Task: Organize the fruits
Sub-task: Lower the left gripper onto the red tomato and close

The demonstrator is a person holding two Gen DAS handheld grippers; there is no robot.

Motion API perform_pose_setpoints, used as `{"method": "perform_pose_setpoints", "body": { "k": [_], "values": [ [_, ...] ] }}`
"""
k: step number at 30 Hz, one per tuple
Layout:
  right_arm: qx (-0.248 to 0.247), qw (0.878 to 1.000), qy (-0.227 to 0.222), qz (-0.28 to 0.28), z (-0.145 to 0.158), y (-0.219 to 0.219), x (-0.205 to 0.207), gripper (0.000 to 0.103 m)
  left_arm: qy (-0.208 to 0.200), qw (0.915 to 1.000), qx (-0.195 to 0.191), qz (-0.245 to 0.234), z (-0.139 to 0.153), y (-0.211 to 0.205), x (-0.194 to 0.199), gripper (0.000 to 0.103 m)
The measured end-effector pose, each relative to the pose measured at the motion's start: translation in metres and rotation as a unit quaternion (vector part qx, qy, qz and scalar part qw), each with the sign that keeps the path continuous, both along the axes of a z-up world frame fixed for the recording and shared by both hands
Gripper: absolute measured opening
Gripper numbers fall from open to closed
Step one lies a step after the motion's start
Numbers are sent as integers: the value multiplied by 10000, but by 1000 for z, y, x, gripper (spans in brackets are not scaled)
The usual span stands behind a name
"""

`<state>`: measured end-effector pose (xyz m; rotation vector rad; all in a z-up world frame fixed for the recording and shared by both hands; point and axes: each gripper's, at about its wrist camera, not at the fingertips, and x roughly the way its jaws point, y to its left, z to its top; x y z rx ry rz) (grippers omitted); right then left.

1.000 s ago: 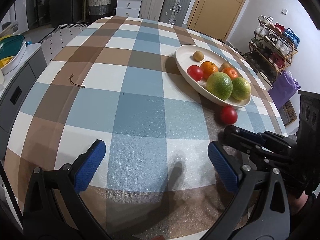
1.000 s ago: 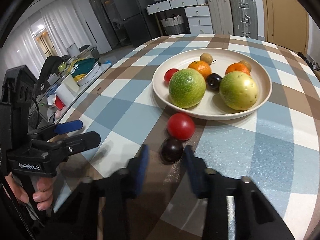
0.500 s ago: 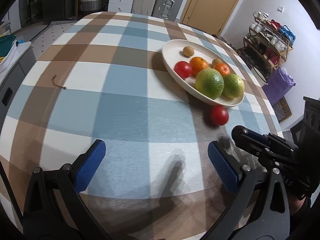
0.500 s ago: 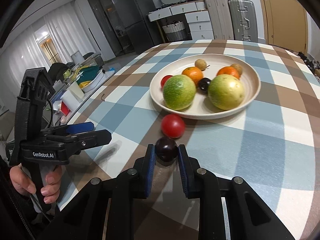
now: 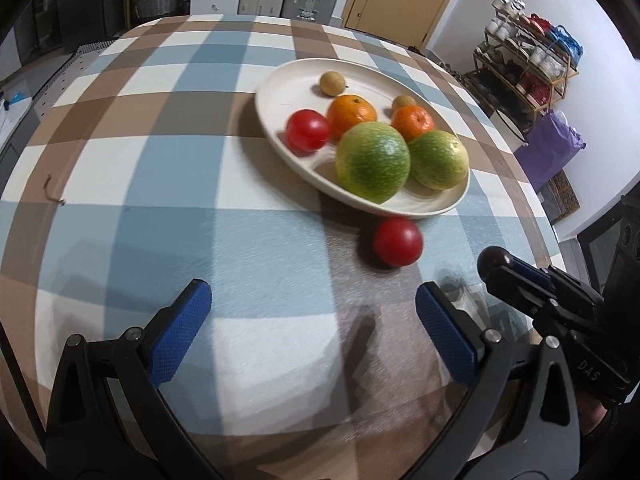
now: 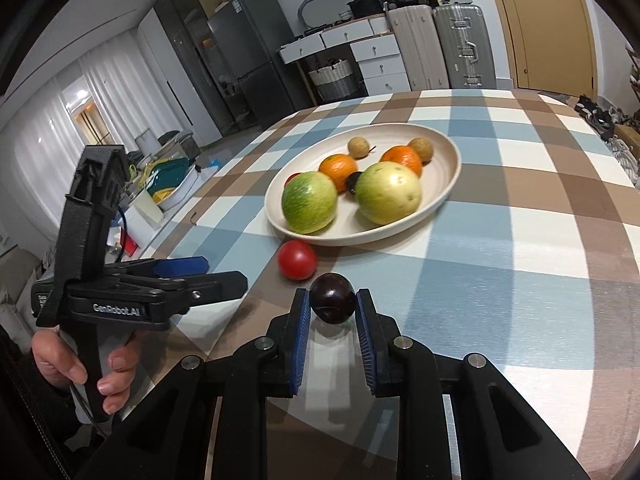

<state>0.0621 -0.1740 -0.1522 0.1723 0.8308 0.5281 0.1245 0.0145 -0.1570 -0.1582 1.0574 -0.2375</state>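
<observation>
One dark round plum point(image 6: 332, 298) is now clamped in my right gripper point(image 6: 332, 312) and lifted off the table, ready for the cream plate point(image 6: 448, 184); my left gripper point(image 5: 310, 320) stays wide, empty.

Your two handheld grippers: black frames, blue pads

Your right gripper point(image 6: 332, 312) has black angular finger arms with triangular cut-outs, round silver screws at the joints and ribbed blue pads point(image 6: 301, 344) lining the inner faces. Your left gripper point(image 5: 312, 332) is built the same, with textured blue pads point(image 5: 178, 338); from the right wrist view its black body carries white "GenRobot.AI" lettering above a pistol-style handle, and your left hand point(image 6: 76, 372) emerges from a dark sleeve.
</observation>
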Motion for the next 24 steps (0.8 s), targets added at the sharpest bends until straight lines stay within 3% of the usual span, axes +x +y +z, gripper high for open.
{"method": "perform_pose_setpoints", "body": {
  "k": [18, 21, 24],
  "values": [
    [409, 9991, 42, -87, 1, -38, -5, 23, -152, 9978, 639, -98, -6, -48, 29, 100],
    [502, 9986, 67, -130, 1, -43, -6, 23, -181, 9973, 696, -128, -7, -50, 30, 96],
    [524, 9985, 55, -131, 1, -45, -6, 23, -234, 9972, 678, -198, -5, -51, 29, 85]
  ]
}}
